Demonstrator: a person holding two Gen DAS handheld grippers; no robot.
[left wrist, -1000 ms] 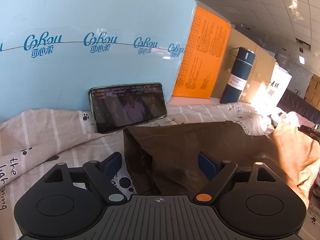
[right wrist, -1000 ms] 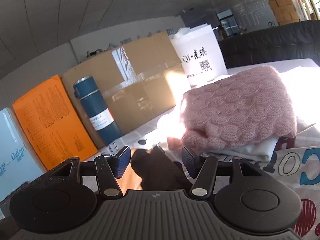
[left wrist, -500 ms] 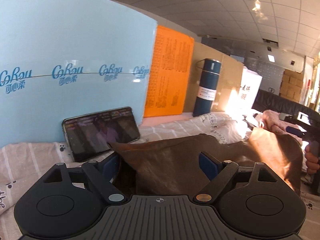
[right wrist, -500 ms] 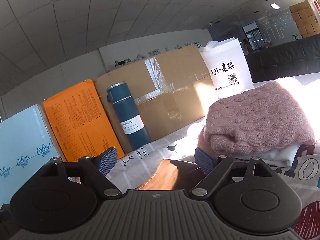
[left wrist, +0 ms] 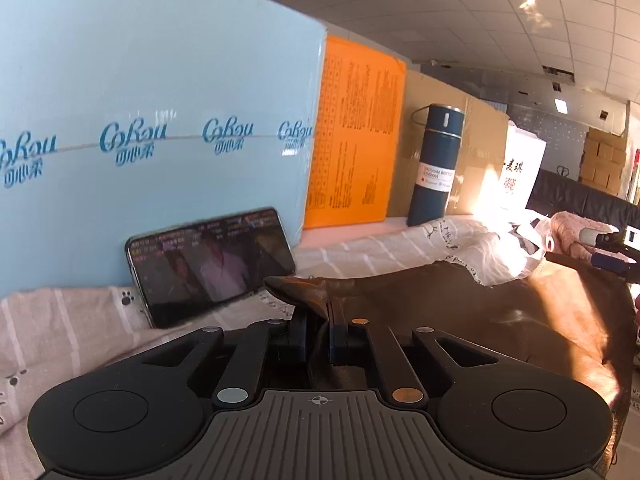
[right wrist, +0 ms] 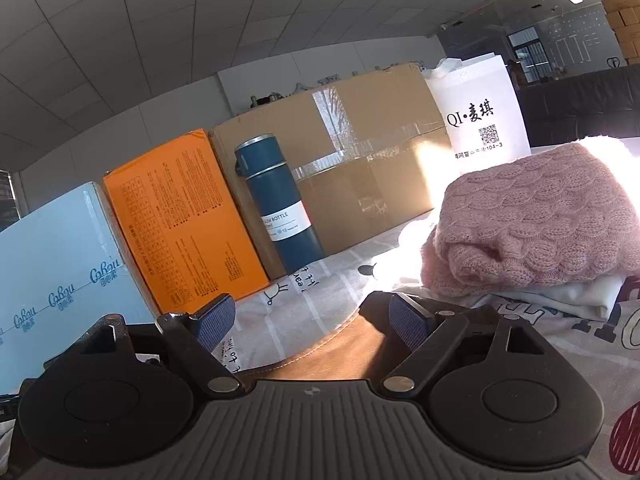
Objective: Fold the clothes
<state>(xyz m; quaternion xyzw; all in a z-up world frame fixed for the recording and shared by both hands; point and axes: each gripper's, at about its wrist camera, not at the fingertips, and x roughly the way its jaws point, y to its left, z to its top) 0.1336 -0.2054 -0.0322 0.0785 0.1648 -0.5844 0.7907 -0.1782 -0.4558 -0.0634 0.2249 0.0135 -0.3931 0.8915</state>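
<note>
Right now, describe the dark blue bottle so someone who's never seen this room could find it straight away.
Look along the row of boxes at the back of the bed: pale blue box, orange box, then a taped cardboard box. The bottle stands upright before the cardboard box, beside the orange one. It is the only tall cylinder there, dark blue with a white label band.

Brown garment (left wrist: 460,320): smooth cloth, faint sheen. Pink sweater (right wrist: 536,216): chunky, fuzzy knit. Bottle (right wrist: 280,204): matt blue, paper label; phone (left wrist: 212,264): glossy glass.

"CoRou" on blue box (left wrist: 160,120); "QI·麦琪" on white bag (right wrist: 480,116); "BOTTLE" on flask (right wrist: 280,208).
</note>
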